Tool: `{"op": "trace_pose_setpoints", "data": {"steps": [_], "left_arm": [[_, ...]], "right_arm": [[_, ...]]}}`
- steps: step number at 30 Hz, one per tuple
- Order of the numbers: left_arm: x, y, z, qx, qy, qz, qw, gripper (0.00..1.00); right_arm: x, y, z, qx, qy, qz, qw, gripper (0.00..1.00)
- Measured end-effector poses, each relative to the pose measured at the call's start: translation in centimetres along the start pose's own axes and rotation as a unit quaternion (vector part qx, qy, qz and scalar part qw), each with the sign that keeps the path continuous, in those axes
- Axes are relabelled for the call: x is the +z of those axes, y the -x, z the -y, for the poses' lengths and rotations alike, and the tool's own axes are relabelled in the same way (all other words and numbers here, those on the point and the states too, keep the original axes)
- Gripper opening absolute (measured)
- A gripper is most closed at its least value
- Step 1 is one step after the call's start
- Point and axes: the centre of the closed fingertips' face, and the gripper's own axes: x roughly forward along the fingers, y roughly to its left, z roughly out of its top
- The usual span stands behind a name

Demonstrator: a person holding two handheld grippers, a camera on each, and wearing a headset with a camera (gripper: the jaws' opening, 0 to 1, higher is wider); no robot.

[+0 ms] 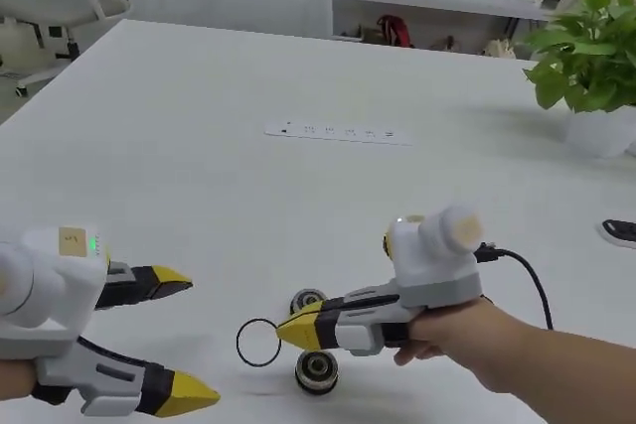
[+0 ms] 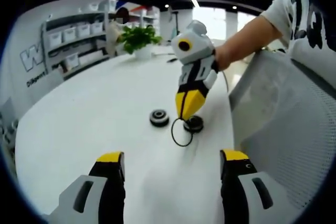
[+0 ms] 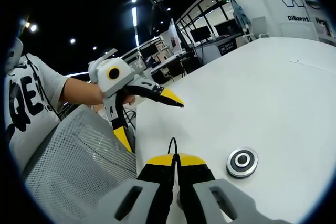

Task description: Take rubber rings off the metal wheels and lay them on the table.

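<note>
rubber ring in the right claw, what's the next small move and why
Probably lower the right claw slightly and open it: it is shut on the rubber ring, which looks free of both metal wheels, so it only needs laying on the table.

Two wheels — one rubber ring

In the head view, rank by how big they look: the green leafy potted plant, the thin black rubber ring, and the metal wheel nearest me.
1. Green leafy potted plant: largest, though farthest and cropped.
2 and 3. Thin black rubber ring and nearest metal wheel: nearly alike, too close to rank.
</note>
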Motion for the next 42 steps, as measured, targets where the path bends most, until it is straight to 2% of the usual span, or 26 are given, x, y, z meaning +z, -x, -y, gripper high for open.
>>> {"op": "trace_pose_setpoints", "data": {"steps": [22, 33, 42], "left_arm": [[-0.1, 1.1, -1.6, 0.023, 0.007, -0.001, 0.9997, 0.76], [0.0, 1.2, -1.7, 0.024, 0.008, 0.0, 0.9997, 0.75], [0.0, 1.3, -1.4, 0.024, 0.007, 0.001, 0.9997, 0.75]], "right_arm": [[-0.5, -2.0, 0.3, 0.001, 0.006, -0.013, 0.9999, 0.0], [-1.4, -2.3, 1.3, -0.033, 0.025, -0.033, 0.9986, 0.0], [-1.4, -2.5, 1.5, -0.048, 0.036, -0.035, 0.9976, 0.0]]}}
